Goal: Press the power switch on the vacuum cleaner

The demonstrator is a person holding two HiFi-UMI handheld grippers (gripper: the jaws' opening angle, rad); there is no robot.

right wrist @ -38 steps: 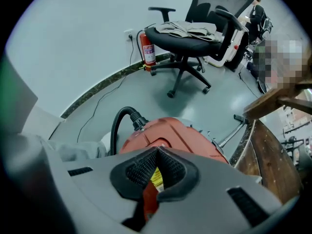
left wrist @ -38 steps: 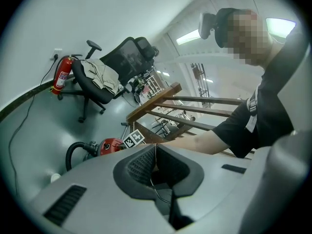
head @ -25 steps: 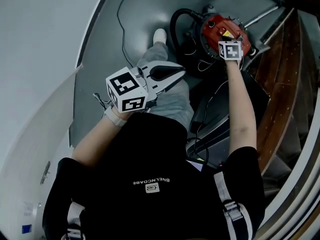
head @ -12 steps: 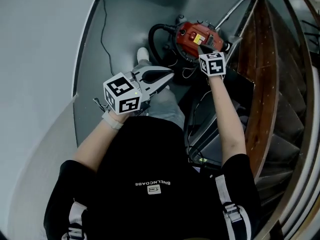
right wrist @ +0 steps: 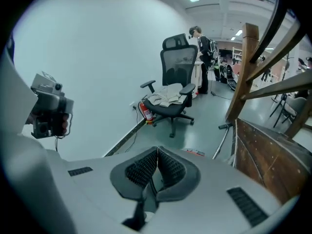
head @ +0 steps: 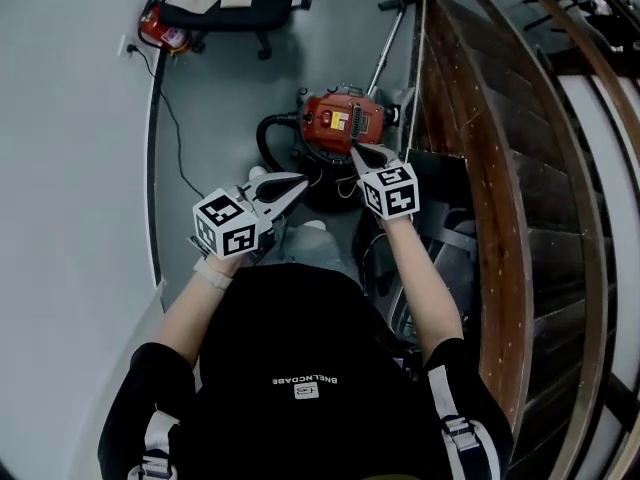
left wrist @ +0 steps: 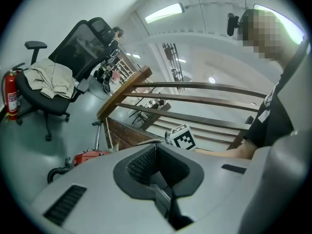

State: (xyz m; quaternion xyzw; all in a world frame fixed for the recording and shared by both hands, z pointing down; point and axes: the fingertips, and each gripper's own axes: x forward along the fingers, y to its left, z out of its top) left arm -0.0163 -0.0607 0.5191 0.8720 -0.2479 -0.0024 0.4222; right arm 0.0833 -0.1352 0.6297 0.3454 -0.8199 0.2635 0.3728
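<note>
A red vacuum cleaner (head: 340, 123) with a yellow label stands on the grey floor beside a wooden staircase. Its black hose (head: 268, 133) curls at its left. My right gripper (head: 356, 152) is shut and empty, its tip just short of the vacuum's near edge, above it. My left gripper (head: 302, 180) is shut and empty, held over the person's leg left of the vacuum. In the left gripper view the shut gripper (left wrist: 155, 146) points past the vacuum (left wrist: 90, 156). The right gripper view shows the shut gripper (right wrist: 157, 151) with a red sliver of the vacuum (right wrist: 196, 152) beyond.
The wooden staircase (head: 480, 158) rises at the right. A black office chair (head: 235, 3) draped with cloth and a fire extinguisher (head: 160, 30) stand at the back wall. A cable (head: 172, 133) runs along the floor. The vacuum's metal wand (head: 388, 43) leans by the stairs.
My right gripper has come off the top of the vacuum and drawn back towards the person. The head has risen, so the vacuum looks smaller and the chair has come into view.
</note>
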